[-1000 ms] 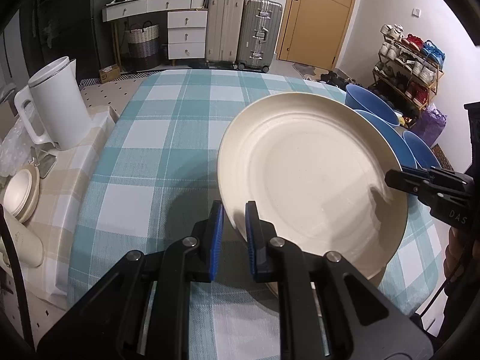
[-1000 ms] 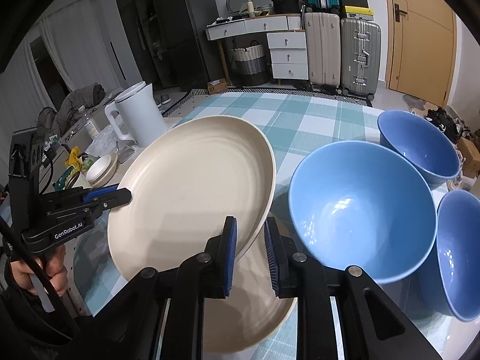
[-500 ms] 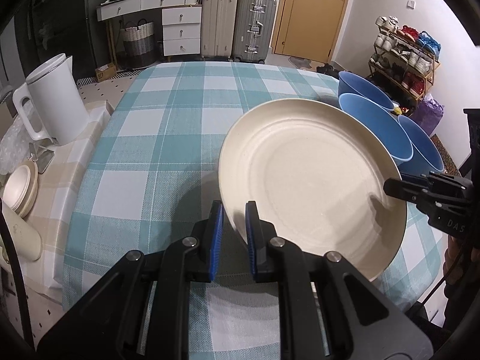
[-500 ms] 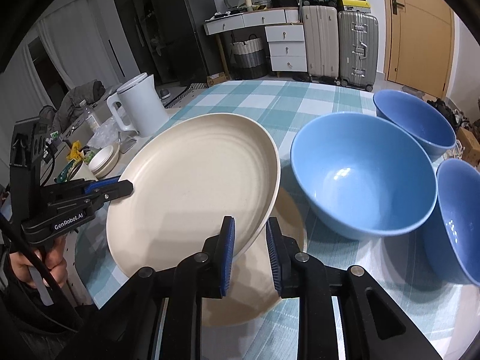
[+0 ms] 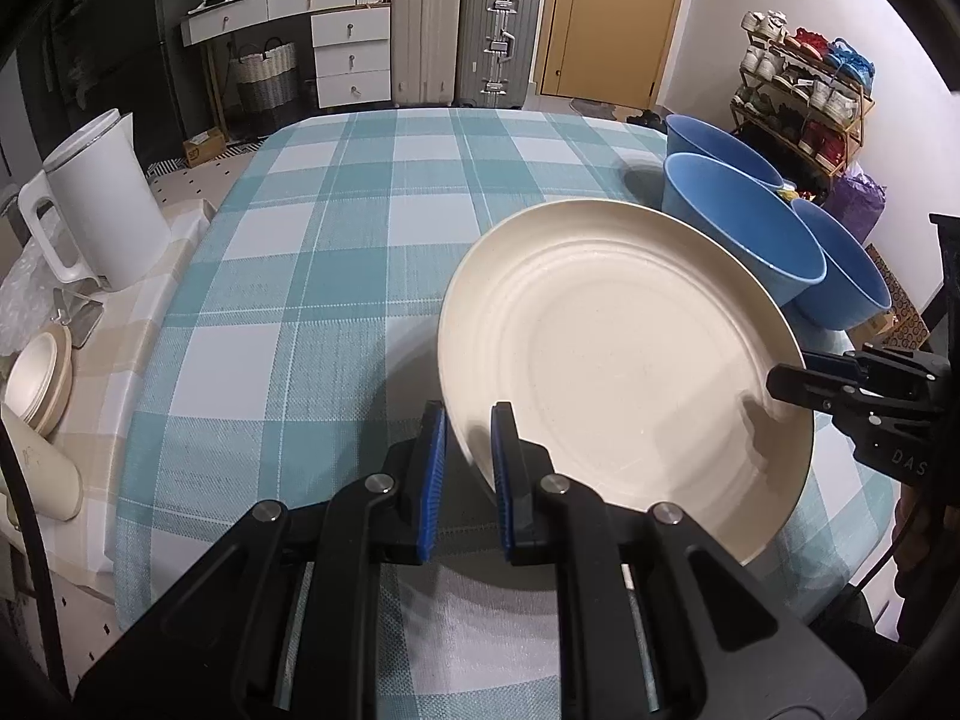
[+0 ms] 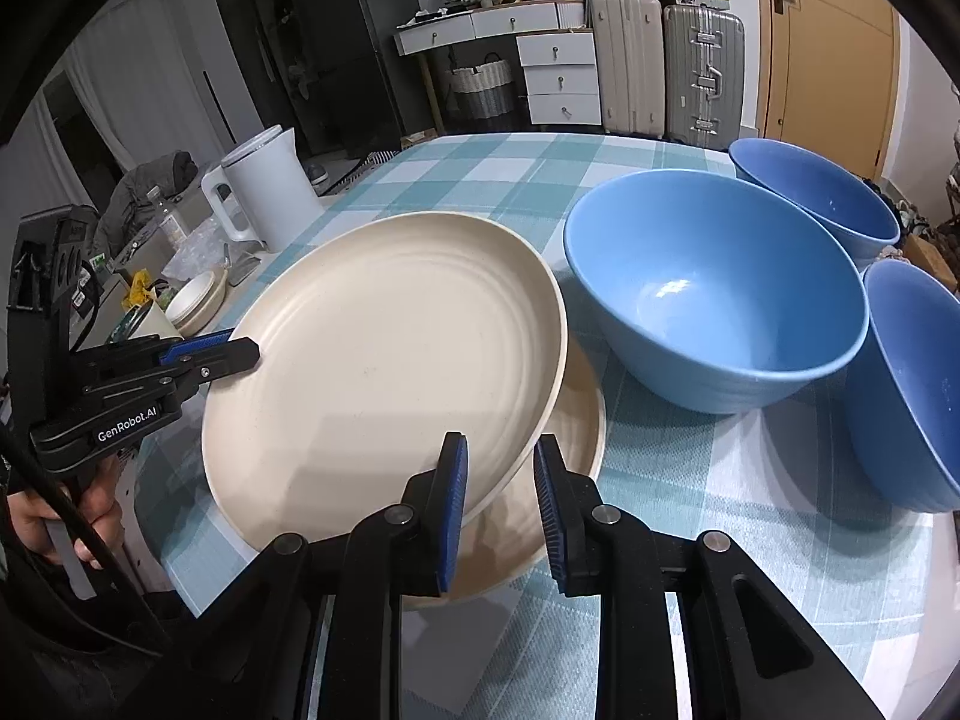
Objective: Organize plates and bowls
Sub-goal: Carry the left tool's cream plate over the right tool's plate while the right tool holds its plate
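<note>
**Cream plate held by both grippers above a second plate**

A round cream plate with faint concentric ridges (image 6: 384, 360) is held tilted over the teal-and-white checked tablecloth (image 5: 336, 252), its near-right edge lower than its far-left edge in the right wrist view. The left gripper (image 5: 468, 438) pinches the plate's rim between its blue-padded fingers (image 5: 433, 450), which are pressed almost together on it. The right gripper (image 6: 498, 480) straddles the opposite rim; its jaws stand a little wider, and whether both pads press the rim cannot be told from either view.

Directly below lies a second cream plate (image 6: 564, 456) flat on the cloth (only its right and near edge show past the held one). The raised plate overlaps it but is clear of it at the left.

Three glossy blue bowls sit just beside the plates: a large near bowl (image 6: 720, 300), one behind it (image 6: 822, 198), and one at the right edge (image 6: 912, 384). A white electric kettle (image 5: 102, 222) stands on a side surface beyond the table's left edge.
</note>
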Available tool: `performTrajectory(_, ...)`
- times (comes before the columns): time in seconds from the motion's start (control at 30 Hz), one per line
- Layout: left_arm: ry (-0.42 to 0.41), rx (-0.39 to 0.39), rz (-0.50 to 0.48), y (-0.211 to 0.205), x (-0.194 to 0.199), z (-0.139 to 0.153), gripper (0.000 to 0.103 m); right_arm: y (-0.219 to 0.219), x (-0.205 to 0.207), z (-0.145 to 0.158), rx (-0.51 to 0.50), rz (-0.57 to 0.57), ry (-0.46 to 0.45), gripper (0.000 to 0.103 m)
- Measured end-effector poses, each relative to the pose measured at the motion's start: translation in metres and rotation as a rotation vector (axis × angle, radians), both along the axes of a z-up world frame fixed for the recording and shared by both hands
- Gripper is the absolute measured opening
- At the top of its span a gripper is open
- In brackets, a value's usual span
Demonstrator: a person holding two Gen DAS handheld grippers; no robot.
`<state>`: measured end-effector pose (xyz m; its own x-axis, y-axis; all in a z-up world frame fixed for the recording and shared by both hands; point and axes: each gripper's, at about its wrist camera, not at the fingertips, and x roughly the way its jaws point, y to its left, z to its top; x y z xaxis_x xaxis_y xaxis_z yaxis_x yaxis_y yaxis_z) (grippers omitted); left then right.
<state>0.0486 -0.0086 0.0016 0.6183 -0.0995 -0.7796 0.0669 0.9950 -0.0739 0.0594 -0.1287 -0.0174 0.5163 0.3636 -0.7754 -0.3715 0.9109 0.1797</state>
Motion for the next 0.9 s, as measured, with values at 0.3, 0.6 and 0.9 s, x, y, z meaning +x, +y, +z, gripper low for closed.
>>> performTrajectory(0.3,0.007,0.024,-0.012,-0.007,0.001,-0.008,0.011,0.003,-0.006,-0.003,-0.028,-0.014,-0.004,0.025)
performTrajectory(0.6,0.027,0.044,-0.029,-0.016,0.005,-0.020,0.011,0.000,-0.007,-0.009,-0.047,-0.035,0.003,0.026)
performTrajectory(0.9,0.045,0.058,-0.036,-0.021,0.010,-0.030,0.011,0.000,-0.007,-0.011,-0.063,-0.043,0.003,0.026)
